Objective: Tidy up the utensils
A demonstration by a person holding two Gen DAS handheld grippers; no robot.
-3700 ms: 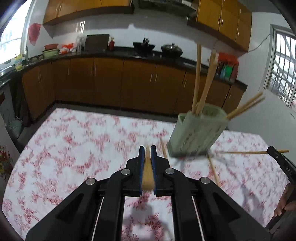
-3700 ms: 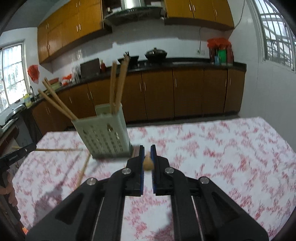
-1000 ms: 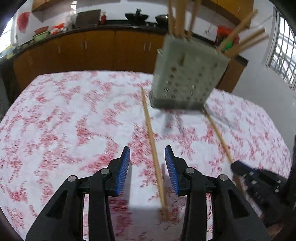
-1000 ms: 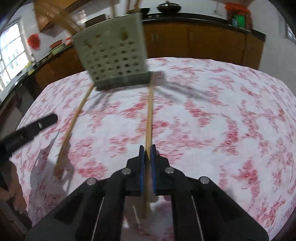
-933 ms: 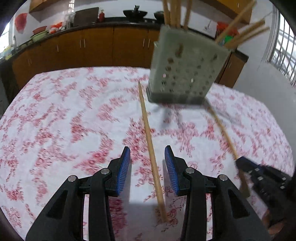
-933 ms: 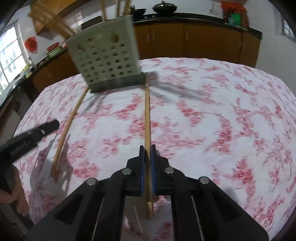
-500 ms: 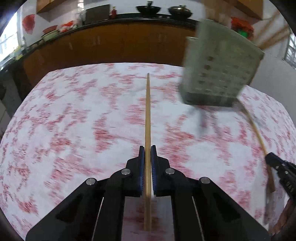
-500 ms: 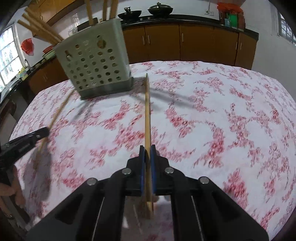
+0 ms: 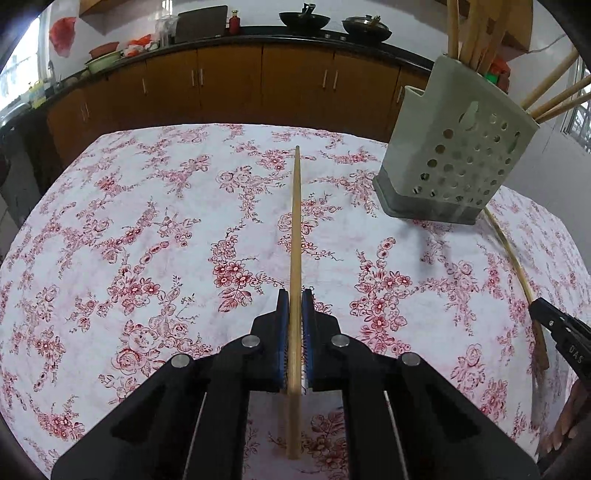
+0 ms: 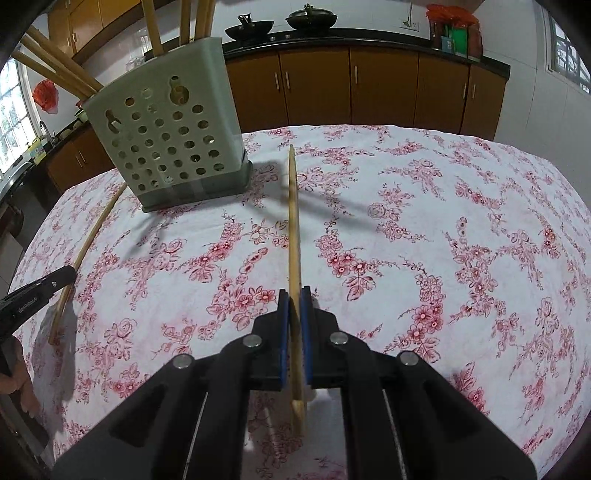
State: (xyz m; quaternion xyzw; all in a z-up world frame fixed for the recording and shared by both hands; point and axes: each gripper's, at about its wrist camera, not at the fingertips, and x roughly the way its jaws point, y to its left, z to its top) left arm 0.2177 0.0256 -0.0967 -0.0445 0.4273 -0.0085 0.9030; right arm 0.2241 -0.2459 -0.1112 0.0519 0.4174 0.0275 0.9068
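My left gripper [image 9: 295,295] is shut on a wooden chopstick [image 9: 296,221] that points straight ahead, low over the flowered cloth. The pale green perforated utensil holder [image 9: 454,147] stands at the upper right with several chopsticks [image 9: 476,29] in it. In the right wrist view my right gripper [image 10: 294,293] is shut on a second chopstick [image 10: 293,221], which points past the right side of the holder [image 10: 173,140]. Each view shows the other gripper at its edge, the right gripper [image 9: 554,328] and the left gripper [image 10: 37,291], each with its chopstick.
The table [image 9: 110,221] wears a white cloth with red flowers and ends at a rounded far edge. Brown kitchen cabinets [image 10: 388,85] and a counter with woks [image 9: 306,18] lie beyond. A person's hand [image 10: 18,384] shows at the lower left of the right wrist view.
My left gripper, open around the chopstick on the cloth a second ago, has shut on it and shifted left of the holder. The right gripper kept its grip.
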